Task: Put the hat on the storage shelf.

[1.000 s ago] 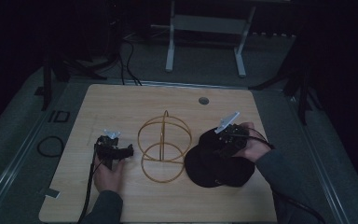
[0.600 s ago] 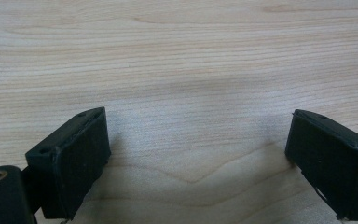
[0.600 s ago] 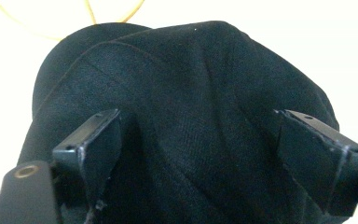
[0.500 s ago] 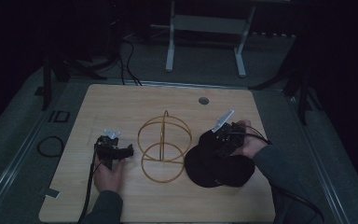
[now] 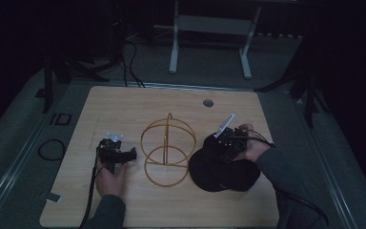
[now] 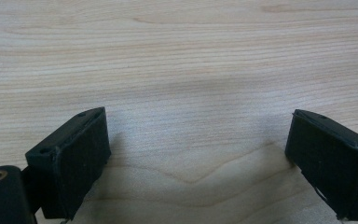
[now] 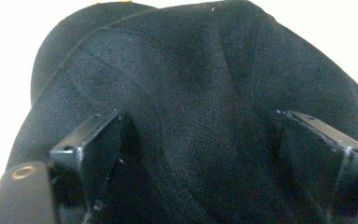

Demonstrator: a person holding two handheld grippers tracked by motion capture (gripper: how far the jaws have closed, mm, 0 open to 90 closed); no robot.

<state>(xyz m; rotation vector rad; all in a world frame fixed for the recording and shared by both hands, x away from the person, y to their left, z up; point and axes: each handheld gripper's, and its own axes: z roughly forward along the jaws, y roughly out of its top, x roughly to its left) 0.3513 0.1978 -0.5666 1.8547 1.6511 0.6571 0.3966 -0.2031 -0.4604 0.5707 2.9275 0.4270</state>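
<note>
With the black cap lying at lower right of the high view beside the gold wire stand, the right gripper hovers jaws-apart over its crown and should pinch fabric squarely, while the left gripper gapes over bare table.

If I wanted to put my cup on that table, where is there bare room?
The far strip behind the wire frame, around the small hole, is bare. So are the left edge beyond the left gripper and the near edge between the sleeves. It is crowded mid-table: frame, black hat and right gripper sit close.
</note>
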